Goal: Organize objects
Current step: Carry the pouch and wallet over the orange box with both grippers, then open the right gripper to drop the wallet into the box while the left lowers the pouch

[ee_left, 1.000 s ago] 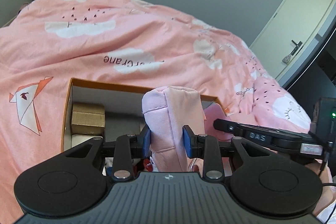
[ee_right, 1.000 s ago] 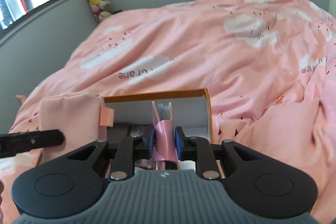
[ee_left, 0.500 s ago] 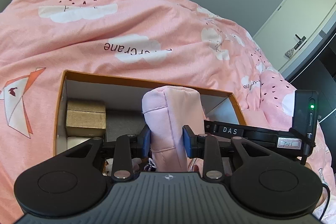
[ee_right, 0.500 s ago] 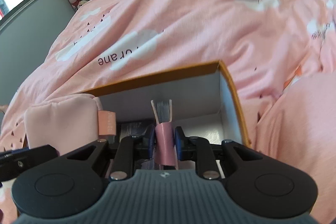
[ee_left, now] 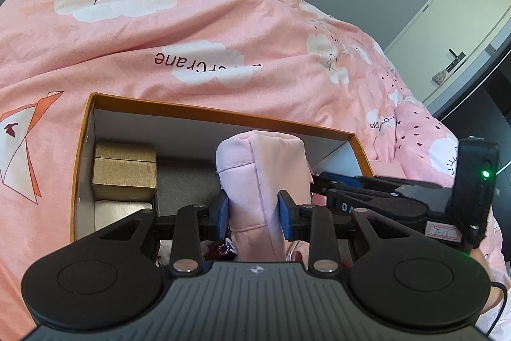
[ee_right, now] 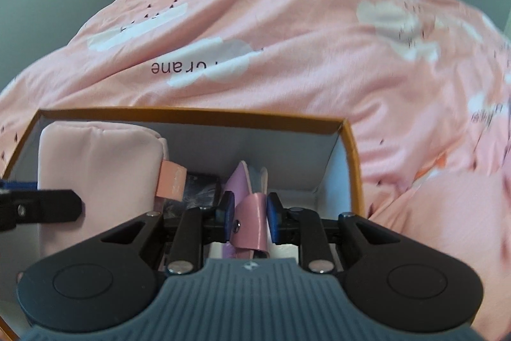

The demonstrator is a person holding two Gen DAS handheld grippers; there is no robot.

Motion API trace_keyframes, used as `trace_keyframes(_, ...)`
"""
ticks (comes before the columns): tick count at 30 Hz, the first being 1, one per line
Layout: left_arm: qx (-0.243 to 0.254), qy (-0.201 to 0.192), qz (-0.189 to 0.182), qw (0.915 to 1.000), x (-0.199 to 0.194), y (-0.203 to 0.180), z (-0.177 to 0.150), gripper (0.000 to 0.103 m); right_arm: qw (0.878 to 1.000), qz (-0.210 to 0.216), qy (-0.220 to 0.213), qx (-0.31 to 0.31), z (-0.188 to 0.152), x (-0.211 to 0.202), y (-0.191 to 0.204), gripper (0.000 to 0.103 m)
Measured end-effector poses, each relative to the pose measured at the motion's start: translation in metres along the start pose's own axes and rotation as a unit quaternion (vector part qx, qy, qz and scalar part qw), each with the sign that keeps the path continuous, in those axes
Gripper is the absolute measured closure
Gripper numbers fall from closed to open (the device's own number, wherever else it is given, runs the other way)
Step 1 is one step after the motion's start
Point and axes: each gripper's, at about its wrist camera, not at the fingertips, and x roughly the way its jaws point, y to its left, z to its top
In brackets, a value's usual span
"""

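Jaws, left: narrow, clamped on the pink pouch (ee_left: 262, 181), one blue pad on each flank. I hold the left gripper (ee_left: 254, 214) angled down into the box (ee_left: 217, 112).

Jaws, right: opening at this moment, the wallet (ee_right: 250, 219) between them; in the right view a slim gap shows beside the right-hand pad, so I read the grip as loosening. The right gripper (ee_right: 247, 218) sits low inside the box, near its right-hand wall.

Box: orange rim, white inside, resting on the pink bed (ee_left: 191, 31).

Contents, left view: gold carton (ee_left: 124, 171) in the far-left corner, a pale item just below it, a dark floor patch between carton and pouch. Small items lie under the left gripper, too hidden to name.

Contents, right view: pouch upright at left with its tab (ee_right: 172, 182) facing the wallet; a dark item (ee_right: 201, 189) behind the tab.

Step in hand, as I judge it: setting both items down inside the box, wallet first.

Next move calls for: letting the right jaws part fully, then lifting straight out without snagging the wallet flap; after that I seat the pouch on the floor before freeing the left jaws, or it may topple.
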Motion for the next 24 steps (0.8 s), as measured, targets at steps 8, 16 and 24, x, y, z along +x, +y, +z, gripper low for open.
trace_keyframes(8, 0.002, 0.007, -0.005, 1.0, 0.001, -0.003, 0.0, 0.067, 0.993, 0.021, 0.022, -0.117, -0.006, -0.013, -0.007, 0.072)
trace_keyframes(16, -0.006, 0.004, -0.009, 0.9999, 0.003, -0.006, 0.004, 0.067, 0.941, 0.033, 0.092, -0.323, -0.034, -0.01, 0.011, 0.094)
trace_keyframes(24, -0.023, 0.003, -0.005, 0.9997, 0.0, 0.001, 0.005, 0.067, 0.921, 0.059, 0.158, -0.35, -0.032, -0.003, 0.026, 0.102)
